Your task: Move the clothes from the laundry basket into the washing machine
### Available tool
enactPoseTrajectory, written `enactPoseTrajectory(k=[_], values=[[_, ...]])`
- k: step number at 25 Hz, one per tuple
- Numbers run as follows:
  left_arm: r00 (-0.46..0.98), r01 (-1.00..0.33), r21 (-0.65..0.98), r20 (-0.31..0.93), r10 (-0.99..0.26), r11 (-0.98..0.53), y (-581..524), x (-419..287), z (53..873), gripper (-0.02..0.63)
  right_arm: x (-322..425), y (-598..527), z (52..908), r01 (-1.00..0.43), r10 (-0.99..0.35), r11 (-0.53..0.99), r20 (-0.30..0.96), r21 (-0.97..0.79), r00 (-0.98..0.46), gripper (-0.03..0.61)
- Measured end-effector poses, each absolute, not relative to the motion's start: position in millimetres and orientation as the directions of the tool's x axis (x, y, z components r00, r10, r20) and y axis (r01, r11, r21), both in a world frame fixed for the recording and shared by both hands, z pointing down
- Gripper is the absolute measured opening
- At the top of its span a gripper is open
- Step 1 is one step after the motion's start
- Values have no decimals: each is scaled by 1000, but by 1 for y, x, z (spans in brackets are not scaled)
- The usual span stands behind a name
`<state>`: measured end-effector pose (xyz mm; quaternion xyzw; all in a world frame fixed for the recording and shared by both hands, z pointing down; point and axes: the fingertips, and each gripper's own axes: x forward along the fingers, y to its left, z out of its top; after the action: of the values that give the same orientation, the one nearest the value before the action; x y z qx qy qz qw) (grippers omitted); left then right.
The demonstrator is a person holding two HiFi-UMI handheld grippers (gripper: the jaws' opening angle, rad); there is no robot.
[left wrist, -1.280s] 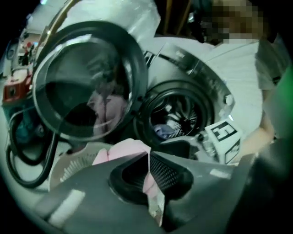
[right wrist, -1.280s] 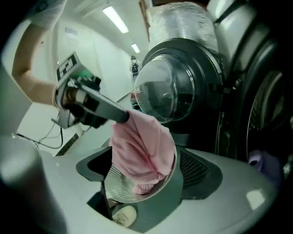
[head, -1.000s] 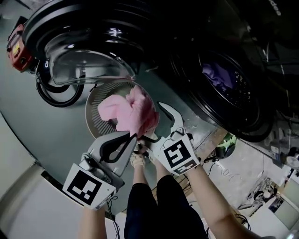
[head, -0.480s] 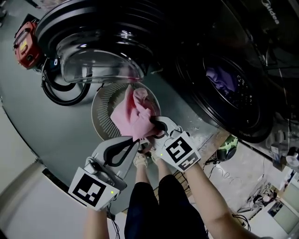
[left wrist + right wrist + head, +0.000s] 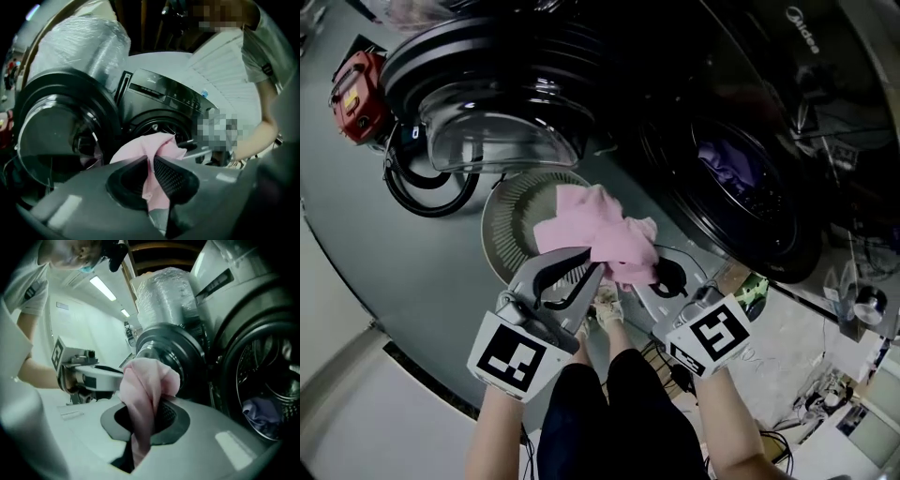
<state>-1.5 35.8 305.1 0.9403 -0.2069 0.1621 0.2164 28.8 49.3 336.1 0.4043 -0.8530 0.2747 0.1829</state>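
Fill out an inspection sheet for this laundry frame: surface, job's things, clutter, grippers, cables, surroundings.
Surface: grey floor.
Job's things: pink garment held over the round laundry basket; washing machine with door open, purple garment in its drum.
Clutter: red appliance on the floor.
Grippers: left gripper shut on the pink garment; right gripper jaws have just been closing, now shut on it too.
Cables: black hose loop below the door; loose wires at right.
Surroundings: plastic-wrapped bundle above the machine.
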Motion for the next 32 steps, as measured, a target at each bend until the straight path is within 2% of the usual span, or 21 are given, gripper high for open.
enactPoseTrajectory(k=[7,12,21,27,32], values=[[932,-334,287,241,-270,-898,26,55,237,46,85,34,247,-874,-735,437,476,-212,-483,55],[950,-292,308,199,-239,-905,26,86,226,46,126,30,226,-936,-821,304,451,-176,-352,55],[897,-429,424,300,-324,-797,14,119,312,46,167,31,313,-980,-824,10,554,-199,-121,57],[865,-484,479,389,-318,-732,4,114,375,46,181,25,388,-975,-757,-91,651,-203,-65,57],[834,-533,483,439,-335,-694,-3,94,422,46,198,5,450,-963,-744,-164,667,-216,-23,57]])
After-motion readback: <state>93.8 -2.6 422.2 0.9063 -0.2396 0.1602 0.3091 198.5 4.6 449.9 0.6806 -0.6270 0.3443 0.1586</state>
